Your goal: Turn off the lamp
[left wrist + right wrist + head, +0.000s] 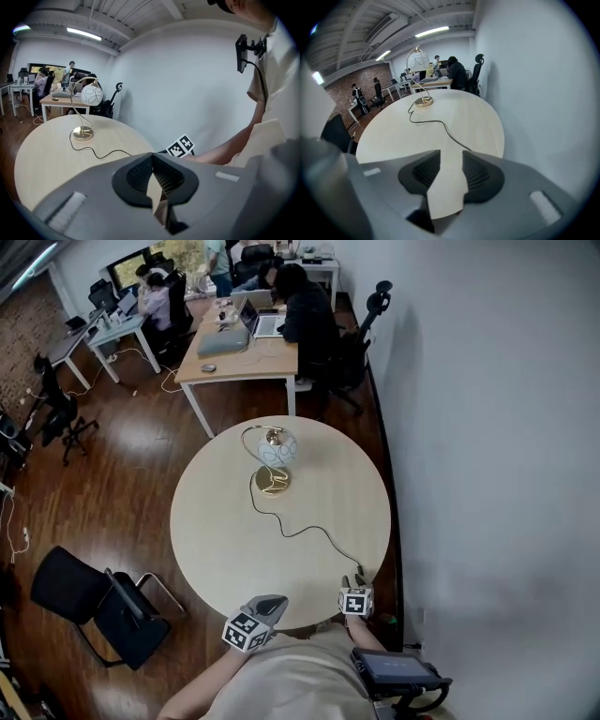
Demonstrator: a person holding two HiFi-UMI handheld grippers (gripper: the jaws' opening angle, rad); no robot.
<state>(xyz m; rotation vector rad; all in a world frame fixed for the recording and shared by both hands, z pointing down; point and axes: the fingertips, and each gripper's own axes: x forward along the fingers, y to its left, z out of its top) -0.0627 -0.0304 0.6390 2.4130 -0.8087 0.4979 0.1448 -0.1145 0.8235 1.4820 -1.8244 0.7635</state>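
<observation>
- The lamp [275, 460] stands on the upper part of the round table [216, 540], well apart from both grippers at the table's lower rim; its cord [302, 532] snakes down to the right and ends just beside the right gripper [354, 577].
- The right gripper is released, its jaws apart with only bare tabletop between them; the left gripper [269, 604] is clenched, its tips touching and nothing in them.
- Both grippers point up-frame over the rim, the left one angled to the upper right; a bare left forearm [202, 685] comes in from the lower left; the right hand cannot be made out.
- The left gripper view shows the right gripper's marker cube [181, 146] at centre right, with the right forearm [220, 152] behind it; the lamp is at its upper left, a white globe [92, 94] over a round gold base [83, 134].
- The right gripper view shows the cord running from the base in the upper middle down to the right jaw's tip, where it passes out of sight.
- Only the head view shows both grippers at once.
</observation>
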